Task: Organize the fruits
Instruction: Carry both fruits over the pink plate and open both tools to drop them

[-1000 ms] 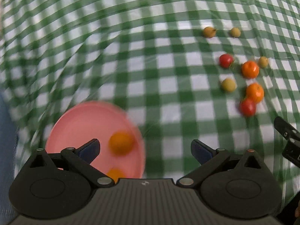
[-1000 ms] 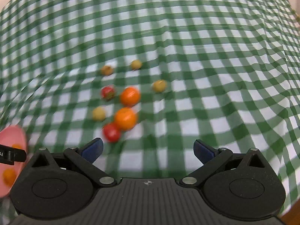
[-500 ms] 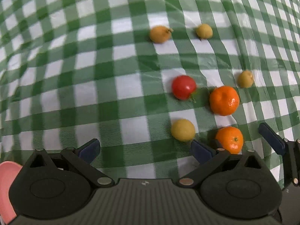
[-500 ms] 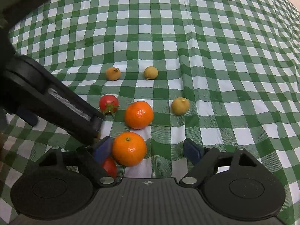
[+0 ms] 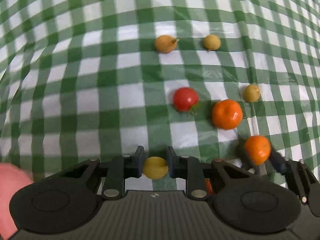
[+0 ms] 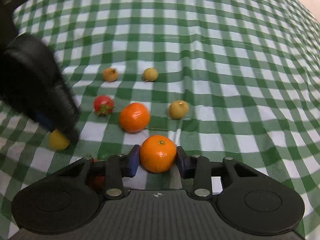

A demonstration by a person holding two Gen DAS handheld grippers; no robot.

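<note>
Fruits lie on a green-and-white checked cloth (image 5: pixel 96 104). My left gripper (image 5: pixel 155 165) points steeply down and is shut on a small yellow fruit (image 5: pixel 155 168); the right wrist view shows it (image 6: pixel 60 134) at the left on the same fruit (image 6: pixel 58 141). My right gripper (image 6: pixel 158 159) has a mandarin (image 6: pixel 158 154) between its blue pads; the jaws are closing and both pads touch it. The left wrist view shows that mandarin (image 5: pixel 257 150) at the right. Both fruits rest on the cloth.
Close by lie a second mandarin (image 5: pixel 227 114), a red tomato (image 5: pixel 185 99) and three small tan fruits (image 5: pixel 165 43) (image 5: pixel 212 42) (image 5: pixel 252 93). Another red fruit (image 5: pixel 209 184) is mostly hidden under the left gripper. A pink plate (image 5: pixel 10 190) shows at the bottom left.
The left gripper swung from over the pink plate to the fruits, then closed on the yellow fruit. The right gripper came down and its jaws narrowed onto the near mandarin.
</note>
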